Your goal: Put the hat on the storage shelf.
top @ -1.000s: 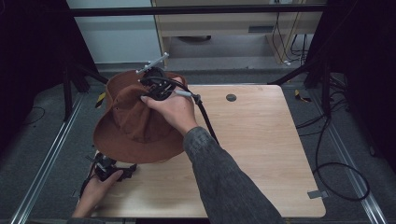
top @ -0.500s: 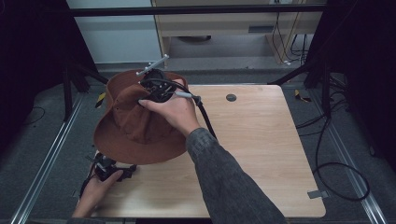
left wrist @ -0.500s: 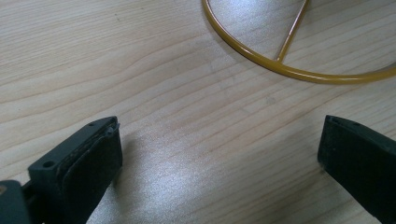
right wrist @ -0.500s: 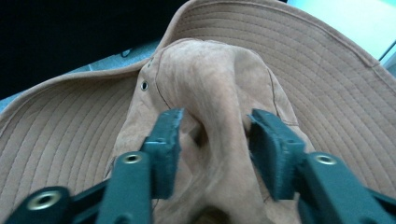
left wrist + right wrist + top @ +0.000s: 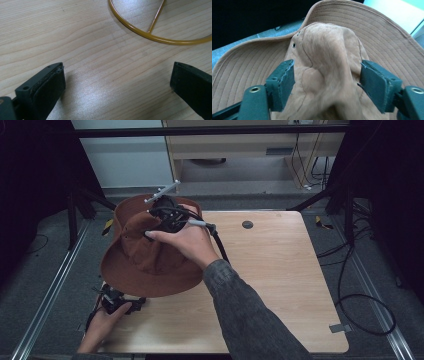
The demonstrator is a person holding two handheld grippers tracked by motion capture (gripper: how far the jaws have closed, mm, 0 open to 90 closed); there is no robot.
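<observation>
Right gripper letting go of the brown hat at the worktop's far left corner.

The right gripper (image 5: pixel 167 215) sits over the crown of the brown hat (image 5: pixel 150 265); its jaws have just been opening, and in the right gripper view they stand either side of the crown (image 5: pixel 324 65), seemingly clear of the suede. The step looks like a release after setting the hat on its stand. Next, I judge, the right hand should lift straight off without dragging the crown. The left gripper (image 5: pixel 117 301) rests low by the near brim, jaws wide open on nothing. The left gripper view shows a thin yellow wire ring (image 5: pixel 140 27) lying on the worktop (image 5: pixel 87 50); in the high view the brim covers that spot.
</observation>
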